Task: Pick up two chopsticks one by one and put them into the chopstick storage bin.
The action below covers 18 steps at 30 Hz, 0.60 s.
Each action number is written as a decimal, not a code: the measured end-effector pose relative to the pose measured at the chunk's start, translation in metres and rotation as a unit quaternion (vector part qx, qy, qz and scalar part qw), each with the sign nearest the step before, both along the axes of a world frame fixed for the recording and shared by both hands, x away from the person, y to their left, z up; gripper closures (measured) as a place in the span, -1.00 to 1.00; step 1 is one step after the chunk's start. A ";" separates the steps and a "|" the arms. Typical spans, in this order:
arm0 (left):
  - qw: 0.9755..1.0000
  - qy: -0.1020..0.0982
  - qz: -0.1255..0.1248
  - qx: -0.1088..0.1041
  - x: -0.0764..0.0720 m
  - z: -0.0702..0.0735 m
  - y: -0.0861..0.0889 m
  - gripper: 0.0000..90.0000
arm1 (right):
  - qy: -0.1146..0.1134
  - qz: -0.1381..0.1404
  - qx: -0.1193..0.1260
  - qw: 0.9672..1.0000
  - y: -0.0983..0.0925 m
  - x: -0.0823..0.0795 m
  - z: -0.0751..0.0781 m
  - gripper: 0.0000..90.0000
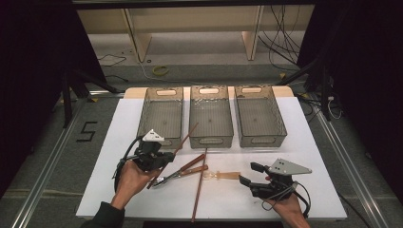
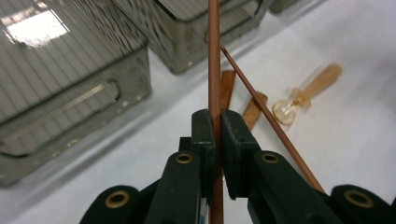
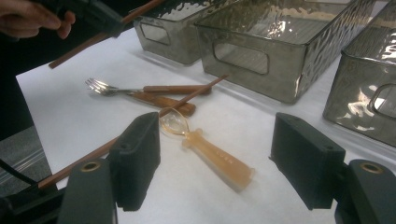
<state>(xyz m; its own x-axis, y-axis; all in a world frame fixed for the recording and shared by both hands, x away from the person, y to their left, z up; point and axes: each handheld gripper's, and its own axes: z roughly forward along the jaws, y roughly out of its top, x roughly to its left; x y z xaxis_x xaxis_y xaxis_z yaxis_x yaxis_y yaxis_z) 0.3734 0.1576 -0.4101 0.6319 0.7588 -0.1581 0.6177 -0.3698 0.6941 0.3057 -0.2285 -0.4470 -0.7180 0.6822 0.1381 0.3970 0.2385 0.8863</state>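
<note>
L gripper (image 2: pixel 218 126) clamped on chopstick (image 2: pixel 214 56) — R gripper (image 3: pixel 215 158) jaws wide apart, holding nothing

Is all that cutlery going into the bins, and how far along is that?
Looks barely started: all three bins look empty. The left gripper is shut on one chopstick, lifted off the table. The other chopstick, two wood-handled utensils, one a fork, and a small amber spoon lie loose; the right gripper is open above the spoon.
</note>
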 end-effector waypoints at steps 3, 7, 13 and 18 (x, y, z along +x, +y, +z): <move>1.000 -0.007 0.006 -0.008 0.007 0.006 0.002 0.86 | 0.000 0.000 0.001 1.000 0.000 0.000 0.000 -0.26; 1.000 -0.016 0.009 -0.009 0.015 0.013 0.003 0.86 | 0.001 0.001 0.001 1.000 0.000 0.000 0.000 -0.26; 0.999 -0.029 0.022 -0.017 0.033 0.025 0.010 0.86 | 0.001 0.000 0.002 1.000 0.000 0.000 0.000 -0.26; 0.998 -0.040 0.036 -0.021 0.048 0.033 0.018 0.86 | 0.001 0.001 0.003 1.000 0.000 0.000 0.000 -0.26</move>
